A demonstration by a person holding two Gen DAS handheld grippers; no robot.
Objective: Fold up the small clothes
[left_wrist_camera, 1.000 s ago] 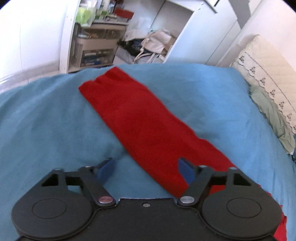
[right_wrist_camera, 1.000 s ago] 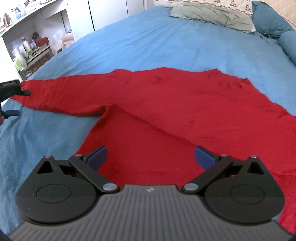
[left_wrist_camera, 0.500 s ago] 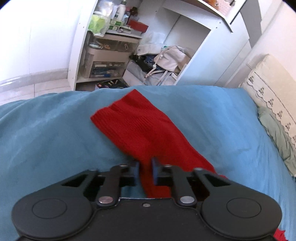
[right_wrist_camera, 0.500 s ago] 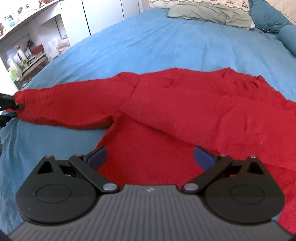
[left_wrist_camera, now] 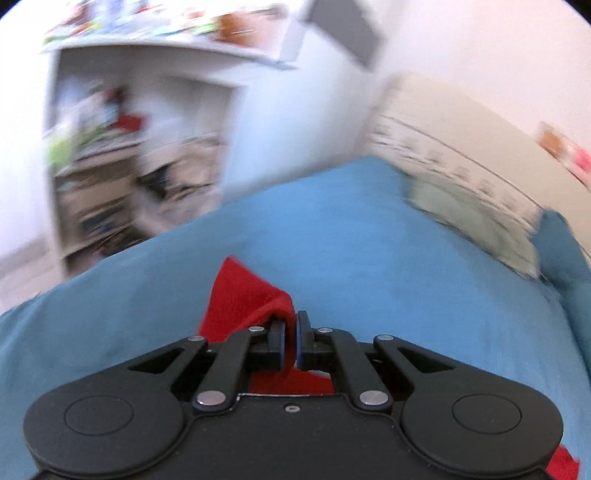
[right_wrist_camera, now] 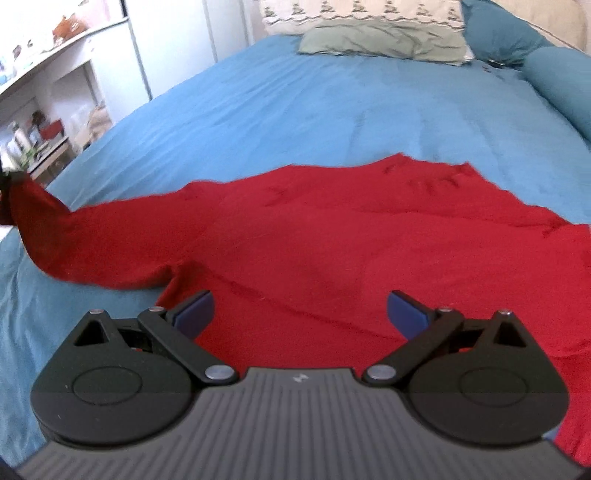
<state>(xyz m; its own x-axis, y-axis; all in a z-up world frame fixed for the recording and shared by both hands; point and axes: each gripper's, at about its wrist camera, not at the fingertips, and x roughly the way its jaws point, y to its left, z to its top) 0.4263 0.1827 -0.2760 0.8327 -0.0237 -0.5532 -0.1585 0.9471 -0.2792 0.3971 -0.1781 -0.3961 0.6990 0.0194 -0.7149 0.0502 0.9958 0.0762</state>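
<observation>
A red sweater (right_wrist_camera: 332,236) lies spread on a blue bedspread (right_wrist_camera: 295,110). One long sleeve (right_wrist_camera: 92,236) stretches out to the left. My left gripper (left_wrist_camera: 290,332) is shut on the end of that sleeve (left_wrist_camera: 243,299) and holds it lifted off the bed; the left wrist view is blurred by motion. The lifted cuff shows at the far left edge of the right wrist view (right_wrist_camera: 22,199). My right gripper (right_wrist_camera: 300,308) is open and empty, hovering just above the near part of the sweater's body.
A grey-green pillow (right_wrist_camera: 384,40) and a patterned cream pillow (right_wrist_camera: 362,13) lie at the head of the bed, with blue cushions (right_wrist_camera: 554,77) to the right. White shelves with clutter (left_wrist_camera: 122,155) stand beyond the bed's left edge.
My left gripper closed on the sleeve end and lifted it, swinging up and to the right. The sleeve now rises off the bed. My right gripper stayed open over the sweater.
</observation>
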